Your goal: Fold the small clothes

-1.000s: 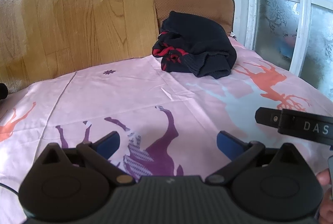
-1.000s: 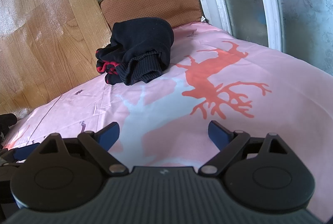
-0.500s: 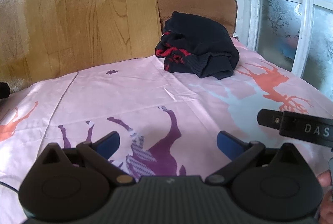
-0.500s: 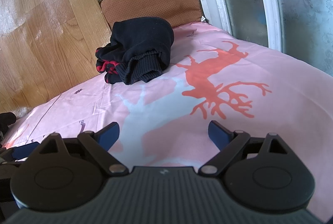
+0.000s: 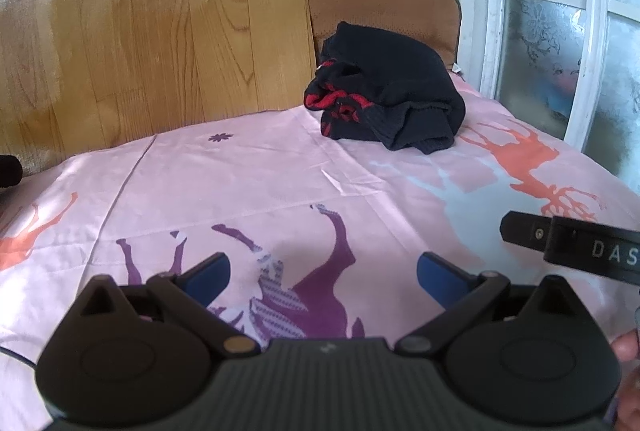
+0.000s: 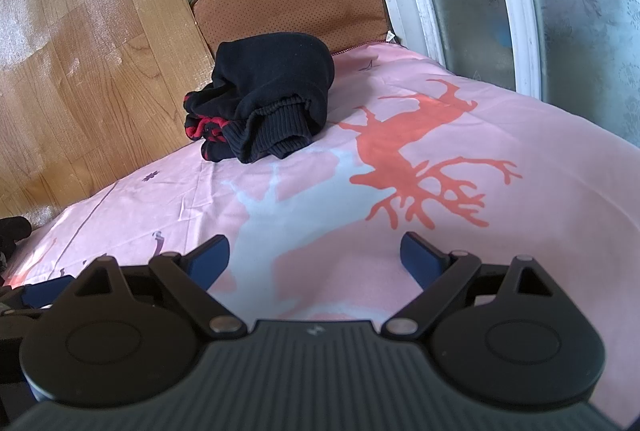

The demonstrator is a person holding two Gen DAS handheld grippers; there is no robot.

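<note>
Scene: a black sweater (image 5: 388, 103) with red trim lies bunched at 12 o'clock on the pink bed sheet (image 5: 248, 175), against a brown cushion (image 5: 380, 3).
Left claw (image 5: 320, 271): spread, empty, well short of the sweater.
Right claw (image 6: 316, 255): spread, empty, also well apart from it.
Step in hand: likely the reach toward the heap.
Doing it well: take separate edges, perhaps the ribbed hem (image 6: 280, 131), and draw the sweater flat onto open sheet before folding.
</note>
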